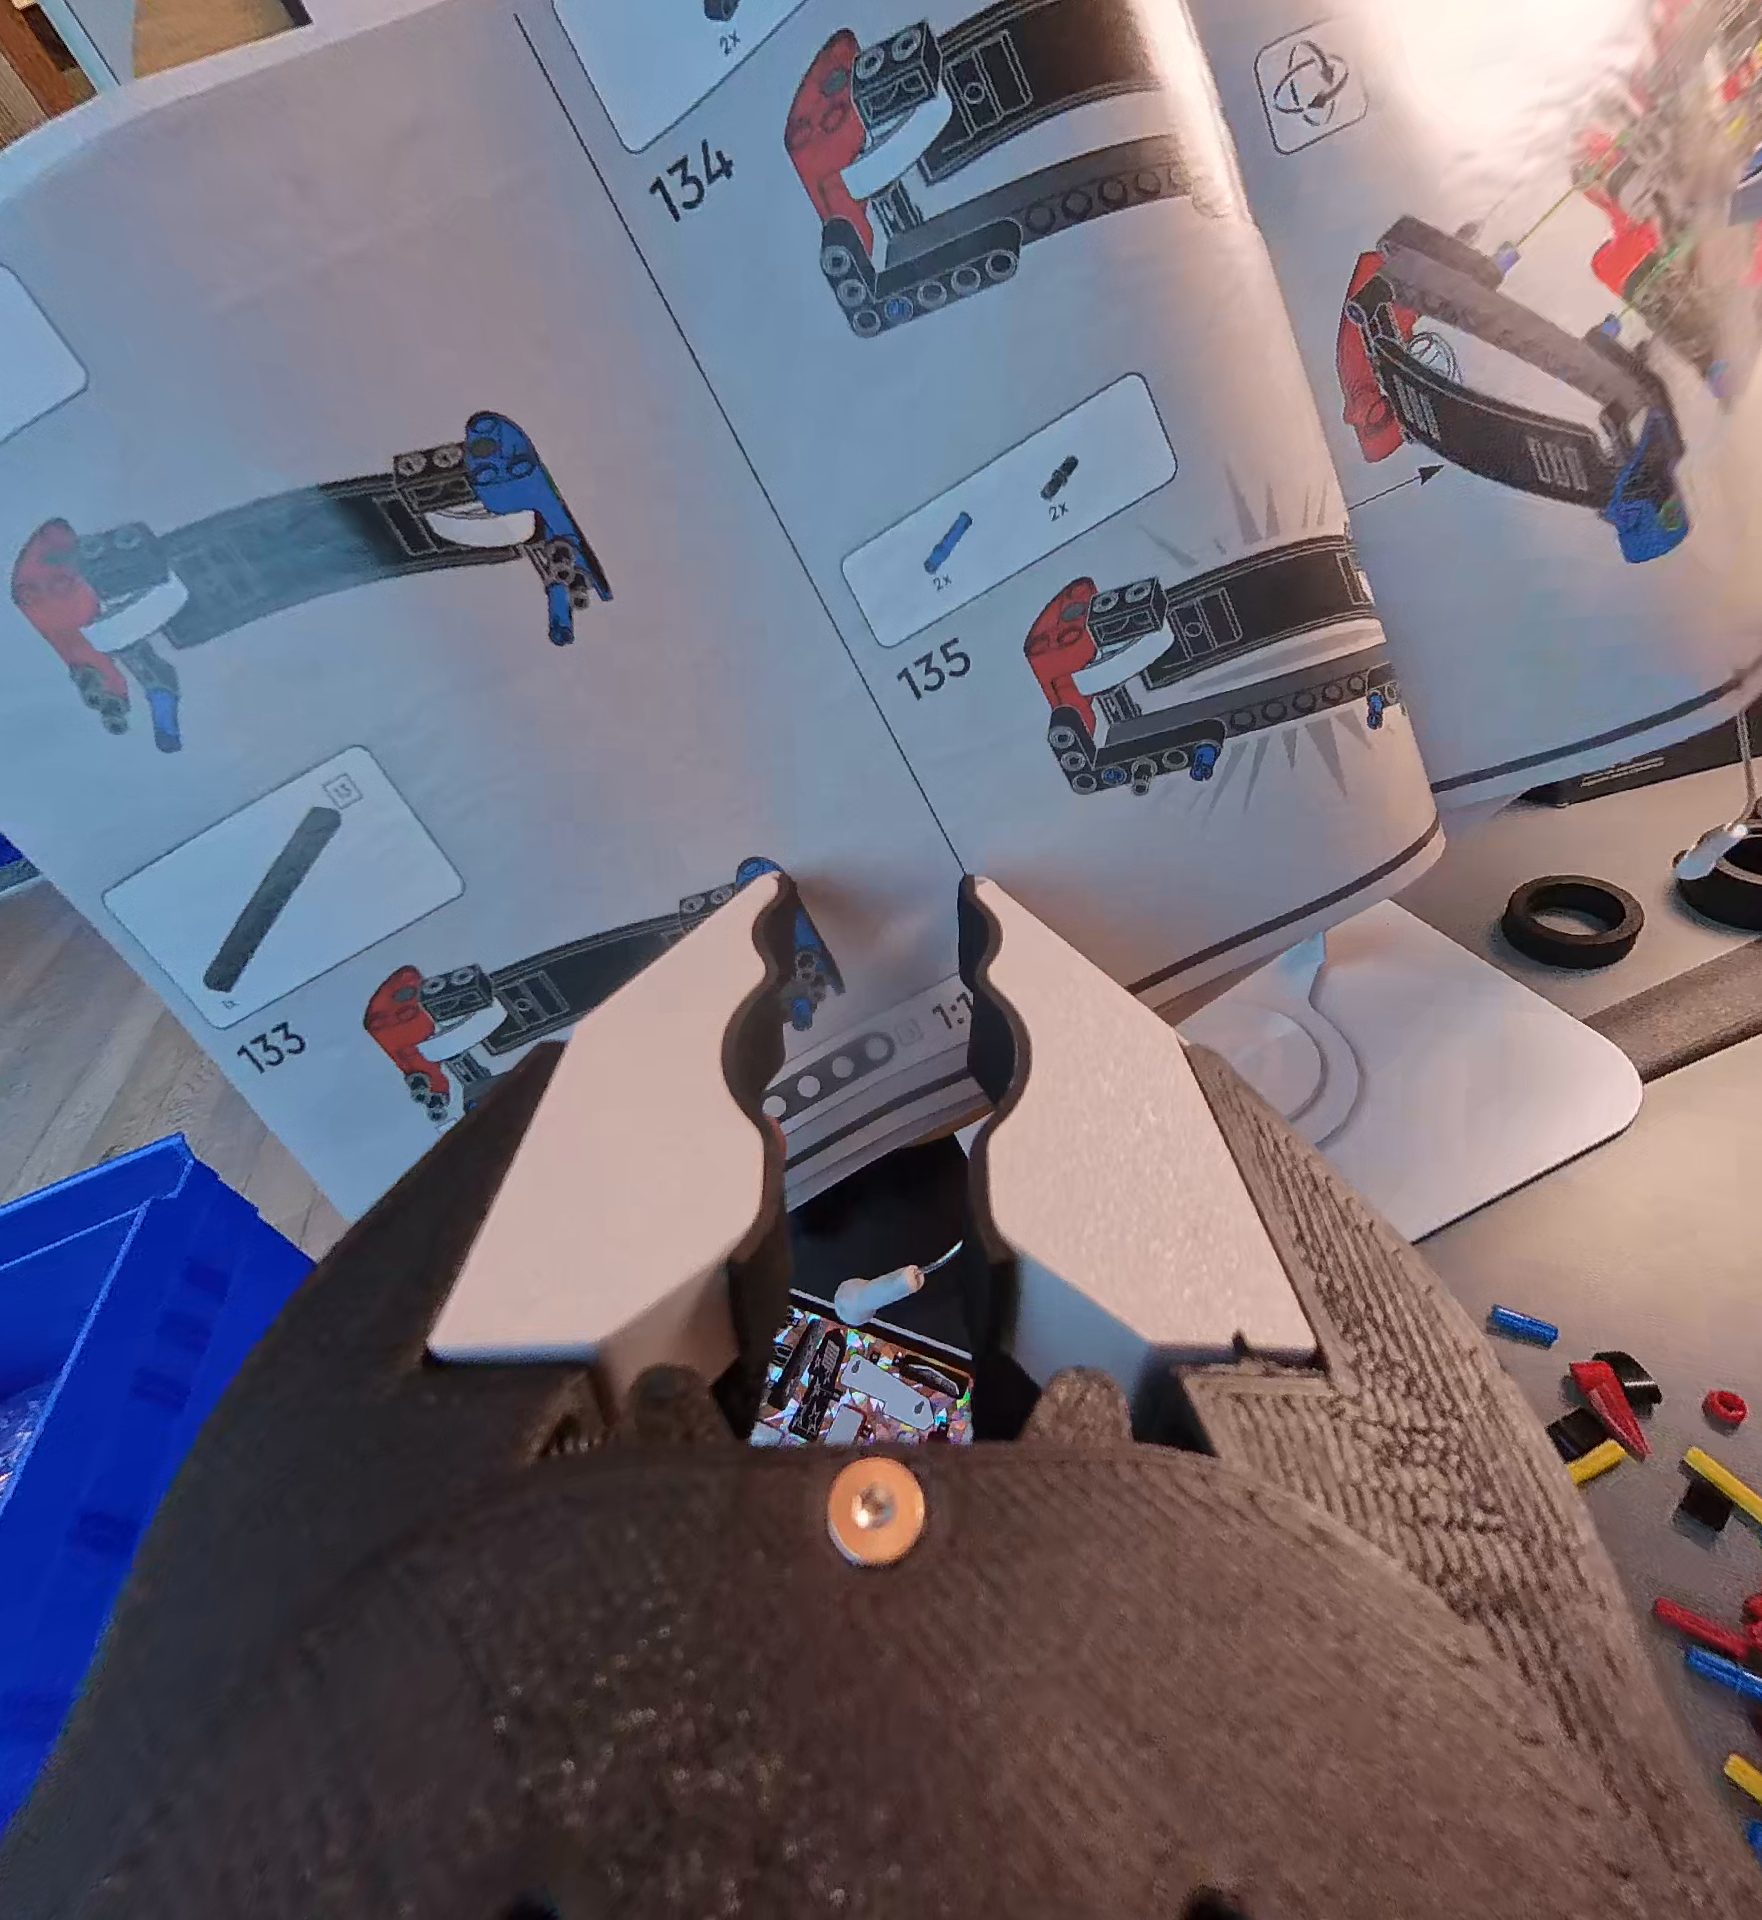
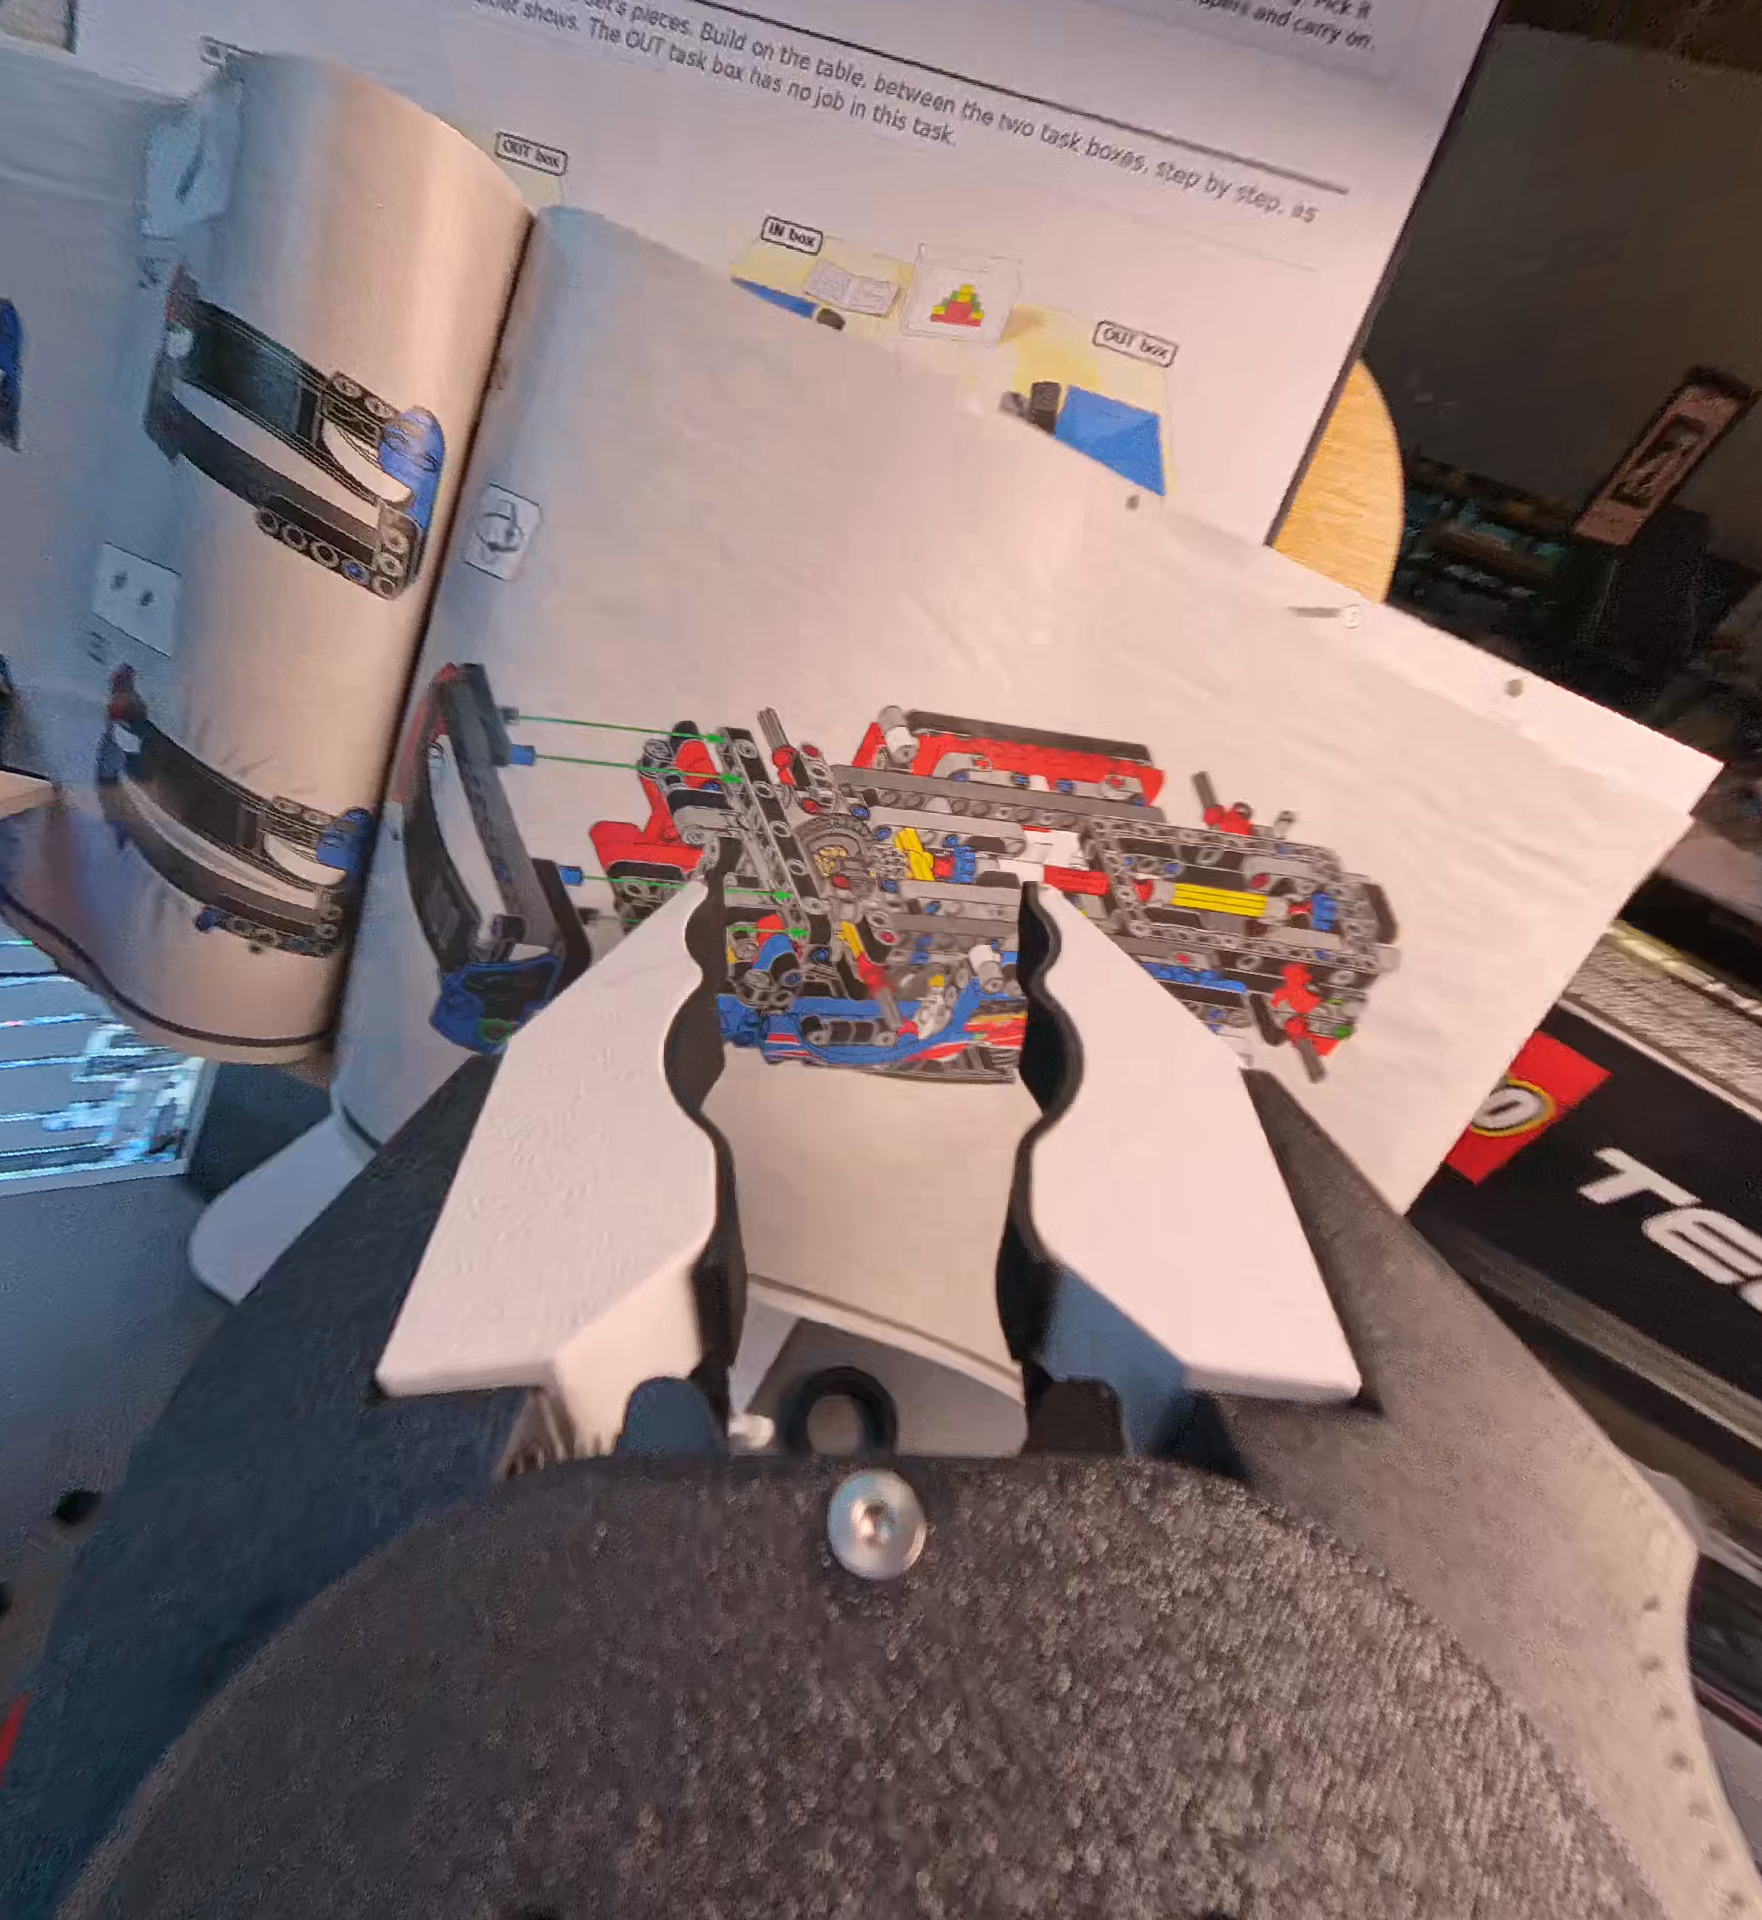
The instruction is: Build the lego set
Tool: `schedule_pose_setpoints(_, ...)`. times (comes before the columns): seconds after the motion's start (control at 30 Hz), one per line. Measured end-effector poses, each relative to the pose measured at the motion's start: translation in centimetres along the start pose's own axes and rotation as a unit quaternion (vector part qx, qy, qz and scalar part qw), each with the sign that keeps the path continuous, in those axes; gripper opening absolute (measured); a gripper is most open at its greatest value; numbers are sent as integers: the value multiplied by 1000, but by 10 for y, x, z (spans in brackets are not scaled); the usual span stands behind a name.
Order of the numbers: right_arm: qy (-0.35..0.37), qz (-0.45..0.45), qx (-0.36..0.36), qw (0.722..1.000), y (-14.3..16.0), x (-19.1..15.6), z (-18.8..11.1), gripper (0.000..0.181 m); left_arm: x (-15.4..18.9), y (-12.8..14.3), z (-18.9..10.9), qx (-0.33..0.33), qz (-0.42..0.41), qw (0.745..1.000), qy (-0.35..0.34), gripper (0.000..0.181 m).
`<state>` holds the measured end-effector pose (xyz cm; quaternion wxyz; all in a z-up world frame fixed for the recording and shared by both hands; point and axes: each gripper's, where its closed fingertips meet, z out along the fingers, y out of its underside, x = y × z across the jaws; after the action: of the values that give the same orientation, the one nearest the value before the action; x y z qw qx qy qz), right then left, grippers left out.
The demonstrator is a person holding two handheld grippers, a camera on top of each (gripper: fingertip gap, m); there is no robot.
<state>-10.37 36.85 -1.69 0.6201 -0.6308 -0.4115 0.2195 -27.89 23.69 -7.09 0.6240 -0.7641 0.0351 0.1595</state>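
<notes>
- A blue bin [image 1: 56,1382] is sitting at the table's left edge, seemingly holding bagged parts.
- The instruction booklet [image 1: 565,644] is standing propped open — likely for reading.
- The left gripper [image 1: 872,883] is hovering before it, fingers apart, empty.
- The right gripper [image 2: 861,894] is facing the assembly drawing, fingers apart, empty.
- Loose lego pieces [image 1: 1750,1590] are lying near the table's right edge — unassembled, beside black tyres [image 1: 1573,920].
</notes>
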Motion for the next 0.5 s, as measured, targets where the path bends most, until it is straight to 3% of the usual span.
schedule_pose_setpoints(0.07, 10, -29, 8, 1000, 1, 1, -4, 57, 0, 0, 0, -2, 2, 1000, 1, 29)
schedule_pose_setpoints(0.13, -2, -1, -6, 1000, 10, 2, -5, 64, 0, 0, 0, -3, 3, 1000, 3, 29)
schedule_pose_setpoints(0.23, -2, 45, 4, 999, 11, 18, 2, 114, 0, 0, 0, -5, 1, 1000, 3, 29)
schedule_pose_setpoints(0.33, -61, 119, -43, 990, 19, 11, 20, 142, 0, 0, 1, -4, -3, 1000, -1, 29)
schedule_pose_setpoints(0.43, -34, 77, -62, 995, 18, 8, 28, 144, 0, 0, 1, -6, -4, 1000, -2, 30)
schedule_pose_setpoints(0.47, -33, 62, -60, 996, 15, 5, 26, 136, 0, 0, 1, -5, -6, 1000, -1, 30)
schedule_pose_setpoints(0.5, -37, 51, -52, 997, 12, 2, 23, 102, 0, 0, 1, -4, -5, 1000, 0, 30)
